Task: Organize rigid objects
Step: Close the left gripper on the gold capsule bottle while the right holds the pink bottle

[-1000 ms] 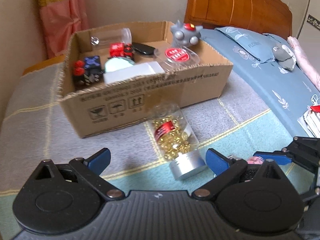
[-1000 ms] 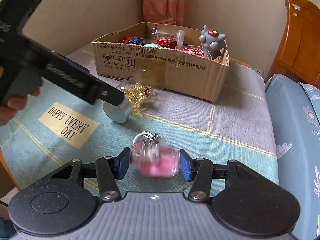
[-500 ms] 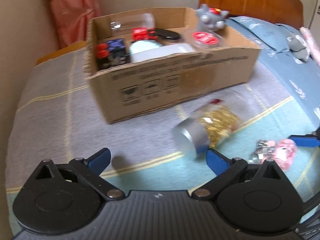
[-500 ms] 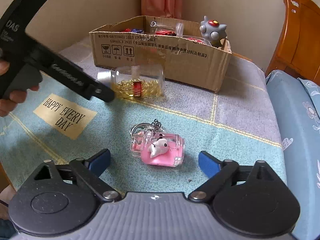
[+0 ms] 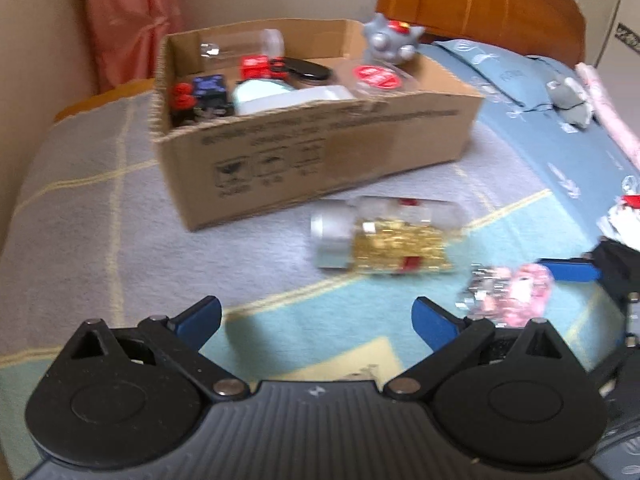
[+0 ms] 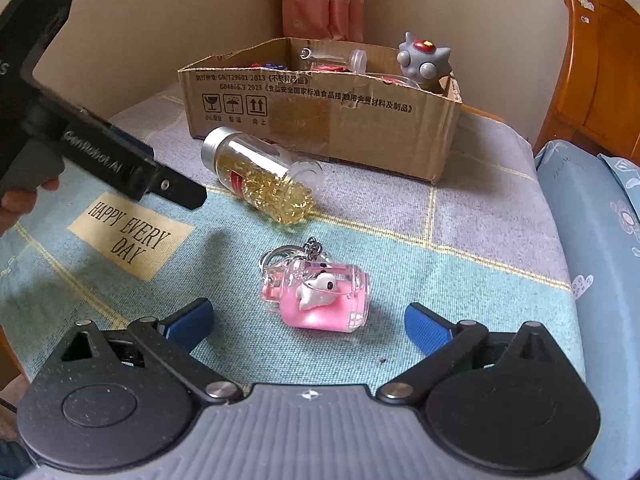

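A clear bottle of gold capsules with a silver cap [image 6: 260,178] lies on its side on the blanket, also in the left wrist view [image 5: 384,238]. A pink liquid keychain with a white figure [image 6: 320,294] lies in front of my right gripper [image 6: 308,322], which is open and empty just behind it; it shows blurred in the left wrist view [image 5: 510,294]. My left gripper [image 5: 316,318] is open and empty, short of the bottle, seen from the side in the right wrist view [image 6: 172,188]. A cardboard box [image 6: 320,120] holds several small objects.
A grey spiky toy [image 6: 424,62] sits at the box's far right corner. The blanket has a "HAPPY EVERY DAY" patch [image 6: 128,234]. A blue pillow [image 6: 600,208] and wooden headboard [image 6: 600,60] lie to the right, a pink curtain [image 6: 320,0] behind.
My right gripper opened and let go of the pink keychain, which now lies on the blanket. The bottle rolled and turned, cap now to the left. My left gripper pulled back to the left.
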Available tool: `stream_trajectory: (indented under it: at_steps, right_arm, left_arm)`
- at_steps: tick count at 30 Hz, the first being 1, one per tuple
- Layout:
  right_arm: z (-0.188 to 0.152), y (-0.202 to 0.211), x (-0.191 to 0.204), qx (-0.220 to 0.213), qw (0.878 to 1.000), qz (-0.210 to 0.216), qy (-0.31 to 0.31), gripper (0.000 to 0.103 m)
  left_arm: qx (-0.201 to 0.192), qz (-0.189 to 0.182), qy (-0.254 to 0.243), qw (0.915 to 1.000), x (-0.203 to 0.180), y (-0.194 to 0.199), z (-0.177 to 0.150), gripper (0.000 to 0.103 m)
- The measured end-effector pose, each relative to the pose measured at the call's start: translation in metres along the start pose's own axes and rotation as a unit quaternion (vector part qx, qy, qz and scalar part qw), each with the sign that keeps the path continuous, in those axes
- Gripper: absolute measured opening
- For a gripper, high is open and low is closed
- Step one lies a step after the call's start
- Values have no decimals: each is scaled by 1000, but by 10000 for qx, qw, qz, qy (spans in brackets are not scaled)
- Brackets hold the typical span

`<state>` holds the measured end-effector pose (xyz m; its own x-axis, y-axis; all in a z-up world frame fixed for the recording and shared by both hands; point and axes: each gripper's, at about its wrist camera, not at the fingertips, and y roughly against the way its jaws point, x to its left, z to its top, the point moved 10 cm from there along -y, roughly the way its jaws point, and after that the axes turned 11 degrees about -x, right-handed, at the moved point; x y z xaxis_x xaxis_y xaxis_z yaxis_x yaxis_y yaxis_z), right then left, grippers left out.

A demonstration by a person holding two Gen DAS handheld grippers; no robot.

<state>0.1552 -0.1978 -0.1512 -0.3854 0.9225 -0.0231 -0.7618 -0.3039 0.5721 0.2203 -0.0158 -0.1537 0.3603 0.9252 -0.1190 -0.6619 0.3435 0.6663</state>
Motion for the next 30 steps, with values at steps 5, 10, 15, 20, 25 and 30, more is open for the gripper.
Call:
stream_trajectory:
  at_steps: [5,10,15,20,25,30]
  right_arm:
    - [1,0,0,-26,10000,31,20,103]
    - [-1,1,0,-69,9999,86,51,103]
    - [-1,1,1,-119,9998,137,76,103]
    - [0,1,1,-147,9996,196,111,103]
    - [0,1,1,-142,9996,204,110,103]
    - [3,-3,2,-101,9996,218,125,103]
  left_arm:
    - [-100,-144,-114,9998,-20,-14,8,101]
    - [-223,9,-180,9996,-27,-26,12,101]
    - [-293,7,-241,9993,-37,-28,12,101]
    - [-386,209,-288,9986,-40,-33,21,101]
    - [-373,314,-188,9986,-39,-37,25,101]
    - [-386,359,-188,9984,-40,-38,27,100]
